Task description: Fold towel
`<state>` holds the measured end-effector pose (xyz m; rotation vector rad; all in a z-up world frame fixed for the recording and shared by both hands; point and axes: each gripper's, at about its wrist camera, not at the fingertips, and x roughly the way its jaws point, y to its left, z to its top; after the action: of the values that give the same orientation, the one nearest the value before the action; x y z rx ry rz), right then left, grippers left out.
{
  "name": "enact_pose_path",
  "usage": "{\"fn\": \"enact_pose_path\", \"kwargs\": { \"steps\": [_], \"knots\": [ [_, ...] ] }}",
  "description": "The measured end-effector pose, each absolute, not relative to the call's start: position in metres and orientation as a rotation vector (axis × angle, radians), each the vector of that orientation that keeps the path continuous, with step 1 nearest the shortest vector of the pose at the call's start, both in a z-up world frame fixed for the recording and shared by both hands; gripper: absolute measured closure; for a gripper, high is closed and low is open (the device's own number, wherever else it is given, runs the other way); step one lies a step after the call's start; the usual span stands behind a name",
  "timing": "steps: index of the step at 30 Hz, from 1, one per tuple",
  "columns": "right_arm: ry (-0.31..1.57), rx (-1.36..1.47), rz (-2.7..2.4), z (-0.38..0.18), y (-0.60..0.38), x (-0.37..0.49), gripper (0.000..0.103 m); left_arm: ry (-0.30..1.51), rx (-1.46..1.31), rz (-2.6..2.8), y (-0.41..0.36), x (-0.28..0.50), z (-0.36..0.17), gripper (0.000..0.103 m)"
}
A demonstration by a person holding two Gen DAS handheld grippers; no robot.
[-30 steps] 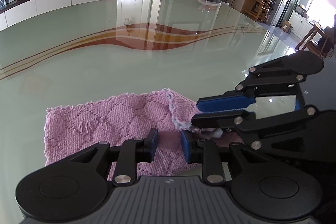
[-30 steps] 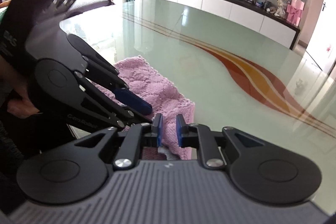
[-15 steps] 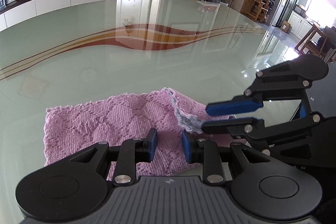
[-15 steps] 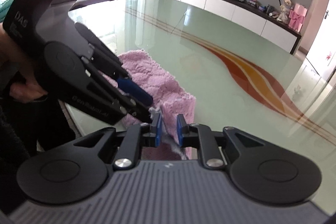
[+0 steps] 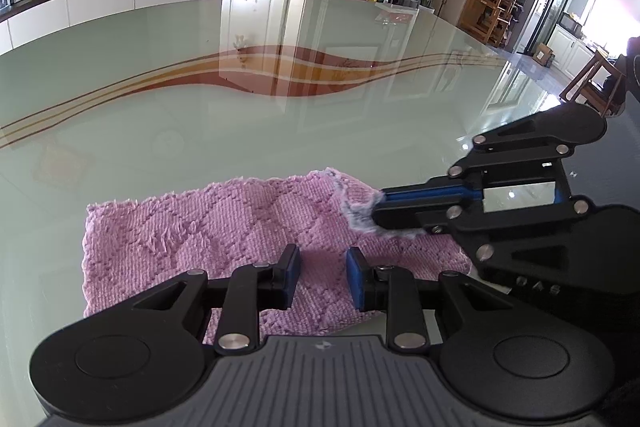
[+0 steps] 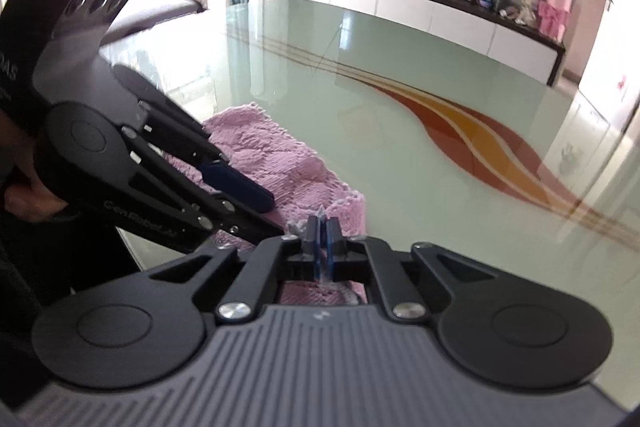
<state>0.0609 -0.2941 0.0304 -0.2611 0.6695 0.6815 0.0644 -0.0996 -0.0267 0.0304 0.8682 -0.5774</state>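
A pink knitted towel (image 5: 208, 231) lies on the glass table near its front edge; it also shows in the right wrist view (image 6: 276, 159). My left gripper (image 5: 322, 277) is open just above the towel's near part, holding nothing. My right gripper (image 6: 321, 227) is shut on the towel's right corner with its pale fringe; in the left wrist view it (image 5: 376, 211) comes in from the right and pinches that lifted corner. The left gripper also shows in the right wrist view (image 6: 272, 215) at the left.
The pale green glass table (image 5: 240, 131) has a wavy red and orange stripe (image 6: 480, 143) across it. A white sideboard (image 6: 420, 7) and a TV stand beyond it. The table's near edge lies just under both grippers.
My right gripper has closed on the towel's right corner and lifted it slightly. The left gripper has stayed open over the towel.
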Motion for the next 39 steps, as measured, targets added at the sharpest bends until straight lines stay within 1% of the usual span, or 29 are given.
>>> {"fn": "enact_pose_path", "kwargs": {
  "steps": [5, 10, 18, 27, 33, 38, 39],
  "knots": [
    [0.691, -0.11, 0.676, 0.037, -0.314, 0.068, 0.099, 0.851, 0.017, -0.588, -0.099, 0.06, -0.017, 0.07],
    [0.694, 0.004, 0.7, 0.044, -0.328, 0.071, 0.1, 0.829, -0.056, -0.638, -0.097, 0.057, -0.01, 0.07],
    [0.692, -0.003, 0.708, 0.045, -0.327, 0.069, 0.099, 0.843, -0.179, -0.659, -0.09, 0.06, -0.015, 0.071],
    [0.692, -0.003, 0.704, 0.045, -0.328, 0.07, 0.099, 0.91, -0.306, -0.678, -0.096, 0.071, -0.032, 0.077],
    [0.692, -0.004, 0.707, 0.044, -0.328, 0.069, 0.099, 0.934, -0.369, -0.646, -0.099, 0.078, -0.043, 0.085],
    [0.691, -0.002, 0.704, 0.043, -0.329, 0.068, 0.099, 0.934, -0.348, -0.623, -0.104, 0.081, -0.044, 0.101],
    [0.69, -0.001, 0.7, 0.043, -0.329, 0.069, 0.099, 0.931, -0.34, -0.618, -0.105, 0.081, -0.043, 0.101]
  ]
}}
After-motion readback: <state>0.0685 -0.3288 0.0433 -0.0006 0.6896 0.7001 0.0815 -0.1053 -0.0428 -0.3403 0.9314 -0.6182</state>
